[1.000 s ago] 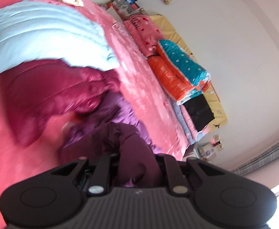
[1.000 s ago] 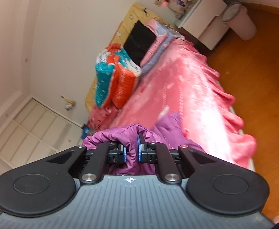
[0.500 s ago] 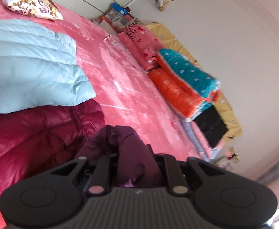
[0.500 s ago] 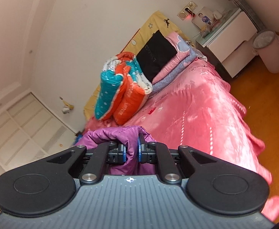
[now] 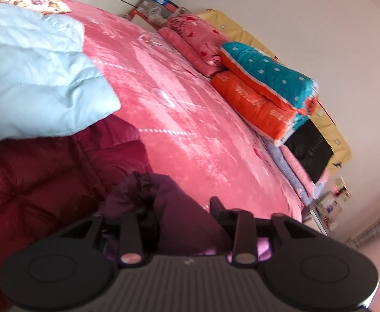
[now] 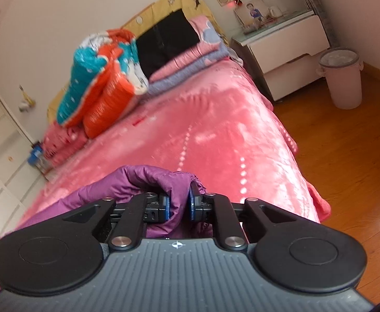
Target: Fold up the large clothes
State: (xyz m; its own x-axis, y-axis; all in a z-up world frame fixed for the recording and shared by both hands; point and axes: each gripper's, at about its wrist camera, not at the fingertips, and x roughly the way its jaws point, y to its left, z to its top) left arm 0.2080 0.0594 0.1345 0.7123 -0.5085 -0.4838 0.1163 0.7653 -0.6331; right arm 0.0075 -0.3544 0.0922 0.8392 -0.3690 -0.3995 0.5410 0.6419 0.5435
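Purple puffer jacket [image 6: 148, 182] lay bunched at the near edge of the pink bedspread [image 6: 216, 143], and both grippers were on it. Right gripper [image 6: 178, 204] had its blue pads [image 6: 192, 202] against a fold of that purple fabric, jaws just starting to part, cloth between them and touching both. Over on the other side, the left gripper [image 5: 179, 213] was opening too, and wider: its right finger [image 5: 216, 205] stood clear of the fabric, while a dark purple hump of the jacket [image 5: 169, 208] sat in the gap; the left finger was hidden behind the cloth, so contact there could not be told. Just left of that hump lay a maroon quilted coat [image 5: 46, 176], with a pale blue quilted coat [image 5: 33, 83] overlapping its far edge. At the head of the bed, a folded teal-and-orange quilt [image 5: 263, 85] was stacked by a black cushion [image 5: 309, 150]. Beside the bed stood a white nightstand [image 6: 289, 41] and a pink bin [image 6: 343, 78] on the wooden floor [image 6: 346, 169].
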